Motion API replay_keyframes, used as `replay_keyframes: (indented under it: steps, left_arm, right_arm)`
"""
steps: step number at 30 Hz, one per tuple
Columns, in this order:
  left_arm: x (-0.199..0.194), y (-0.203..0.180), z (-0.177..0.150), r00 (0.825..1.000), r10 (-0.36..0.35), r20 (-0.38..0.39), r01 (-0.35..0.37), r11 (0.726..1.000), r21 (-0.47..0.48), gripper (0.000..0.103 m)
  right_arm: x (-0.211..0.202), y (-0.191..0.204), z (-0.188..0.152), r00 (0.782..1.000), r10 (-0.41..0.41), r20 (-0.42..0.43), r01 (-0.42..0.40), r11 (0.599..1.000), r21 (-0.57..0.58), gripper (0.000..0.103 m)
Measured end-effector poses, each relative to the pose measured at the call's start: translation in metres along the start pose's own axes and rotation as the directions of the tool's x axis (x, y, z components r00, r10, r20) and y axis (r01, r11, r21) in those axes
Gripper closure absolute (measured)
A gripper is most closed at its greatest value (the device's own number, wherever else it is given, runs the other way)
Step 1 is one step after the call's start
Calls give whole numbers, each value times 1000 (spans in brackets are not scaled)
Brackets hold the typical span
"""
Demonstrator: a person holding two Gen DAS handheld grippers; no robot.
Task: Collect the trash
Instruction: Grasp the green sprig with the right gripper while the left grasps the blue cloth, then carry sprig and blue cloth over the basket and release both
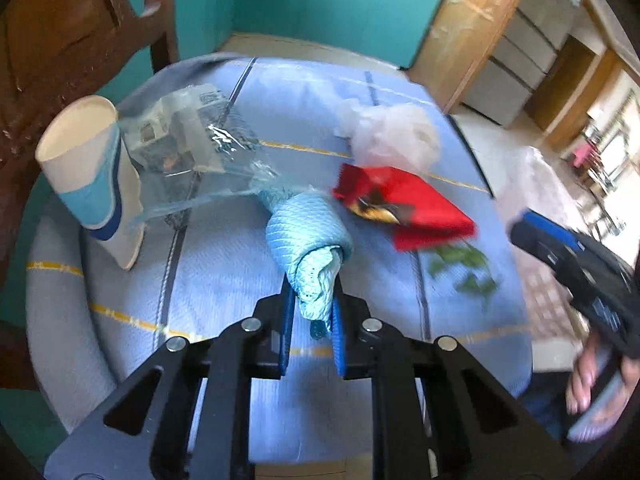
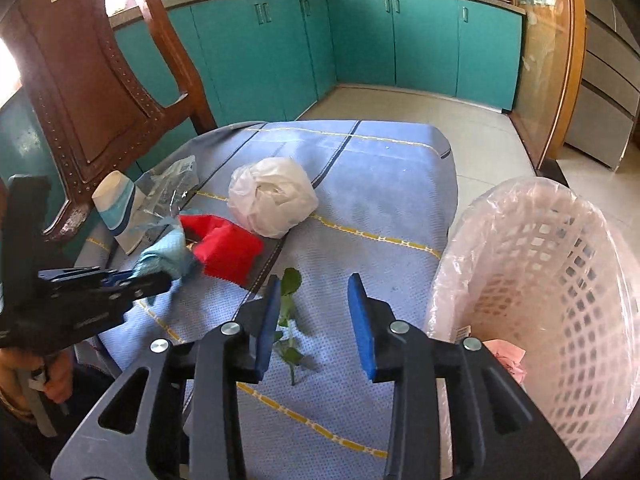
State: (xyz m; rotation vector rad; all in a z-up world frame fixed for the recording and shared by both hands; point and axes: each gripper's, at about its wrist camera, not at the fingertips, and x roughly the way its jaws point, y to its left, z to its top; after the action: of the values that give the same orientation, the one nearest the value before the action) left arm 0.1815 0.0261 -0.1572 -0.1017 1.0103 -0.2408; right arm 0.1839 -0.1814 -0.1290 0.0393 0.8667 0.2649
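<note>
My left gripper [image 1: 313,312] is shut on a rolled light-blue cloth [image 1: 310,236], held just above the blue tablecloth [image 1: 224,280]; it also shows in the right wrist view [image 2: 168,258]. My right gripper [image 2: 312,308] is open and empty above a green leafy stem [image 2: 290,312]. A red wrapper [image 1: 412,204], a crumpled white plastic bag [image 2: 272,196], a clear plastic package [image 1: 188,140] and a tilted white-and-blue paper cup [image 1: 86,168] lie on the table. A white mesh bin [image 2: 552,296] with a plastic liner stands at the table's right.
A brown wooden chair back [image 2: 92,80] stands at the table's left far side. Teal kitchen cabinets [image 2: 360,40] line the far wall. A wooden door frame [image 2: 560,60] is at the right. Pink paper [image 2: 508,356] lies in the bin.
</note>
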Motion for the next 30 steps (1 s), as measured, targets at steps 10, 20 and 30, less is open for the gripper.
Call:
replay_keyframes:
  steps: [10,20,30]
  left_arm:
    - [-18,14,-9,998,29,59,-28,999,-16,38]
    - [9,-2,-12,993,119,-4,-119,991,55,49]
    - [-15,3,-11,990,119,70,-121,992,27,70]
  right_arm:
    - [19,23,-12,997,-20,-71,13,995,-94,57]
    - [47,38,-25,986,-84,-143,61,986,-158,58]
    - [21,33,-18,997,-48,-54,40,990,-136,98]
